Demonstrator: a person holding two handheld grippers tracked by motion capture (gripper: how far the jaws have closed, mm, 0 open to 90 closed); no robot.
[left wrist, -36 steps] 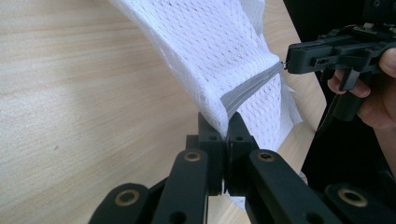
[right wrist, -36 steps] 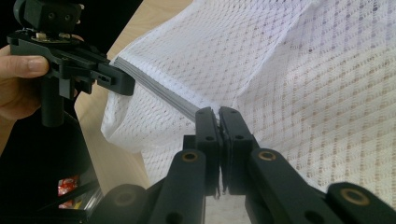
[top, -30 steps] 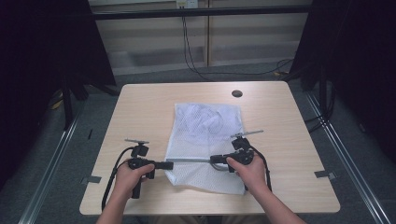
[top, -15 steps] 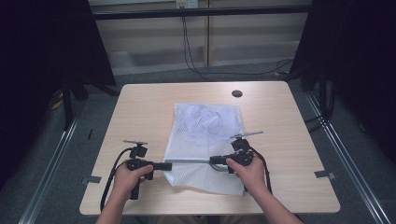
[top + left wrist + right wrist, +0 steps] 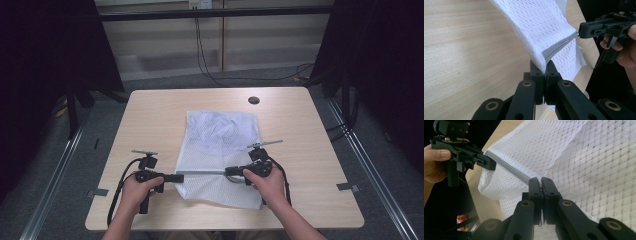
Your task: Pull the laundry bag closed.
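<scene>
Mesh bag (image 5: 220,150): is being kept flat mid-desk (image 5: 150,107), near part raised.
Left gripper (image 5: 179,177): fingers are being clamped on grey zip strip (image 5: 202,173).
Right gripper (image 5: 228,172): likewise clamped, opposite end.
Progress: strip is being held taut; further handling judged outstanding.

White mesh bag (image 5: 220,150) — flat, mid-table
</scene>
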